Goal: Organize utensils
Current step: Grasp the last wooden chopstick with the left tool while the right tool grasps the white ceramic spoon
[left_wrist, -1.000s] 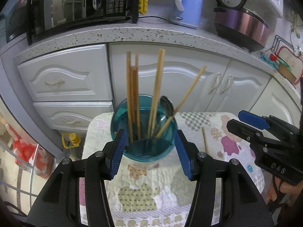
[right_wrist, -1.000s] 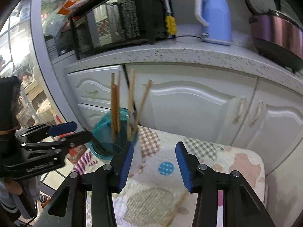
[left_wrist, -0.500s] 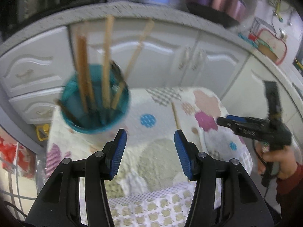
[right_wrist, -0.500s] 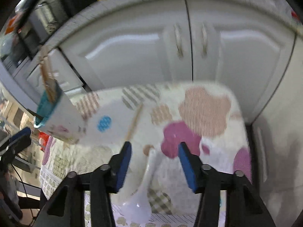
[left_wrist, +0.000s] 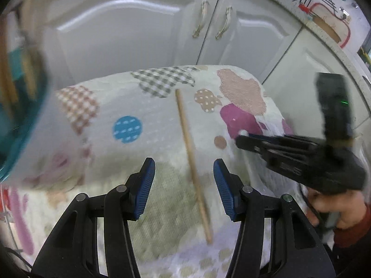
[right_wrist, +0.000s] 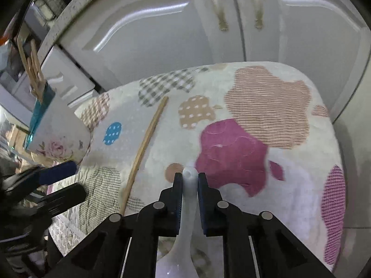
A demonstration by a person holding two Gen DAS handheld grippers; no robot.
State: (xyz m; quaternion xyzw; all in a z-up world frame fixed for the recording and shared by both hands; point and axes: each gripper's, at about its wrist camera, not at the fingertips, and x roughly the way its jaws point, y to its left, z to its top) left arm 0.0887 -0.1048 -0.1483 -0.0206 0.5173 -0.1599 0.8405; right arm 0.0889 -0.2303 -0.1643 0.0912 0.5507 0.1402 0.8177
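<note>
A single wooden chopstick (left_wrist: 191, 159) lies on the patterned cloth; my left gripper (left_wrist: 184, 173) is open just above it, one pad either side of its near half. The chopstick also shows in the right wrist view (right_wrist: 145, 148). My right gripper (right_wrist: 189, 180) is shut on the handle of a white ceramic spoon (right_wrist: 185, 227) that rests on the cloth; it shows in the left wrist view (left_wrist: 245, 140) at the right. The teal-rimmed utensil cup (right_wrist: 49, 125) with several chopsticks stands at the left (left_wrist: 20, 106), blurred.
The small table is covered by a quilted cloth (right_wrist: 259, 115) with coloured patches. White cabinet doors (left_wrist: 143, 32) stand just behind it. The table's right edge (right_wrist: 334, 139) drops off to the floor.
My left gripper let go of the cup and swung right and down over the loose chopstick. My right gripper dropped to the cloth and closed on the white spoon's handle.
</note>
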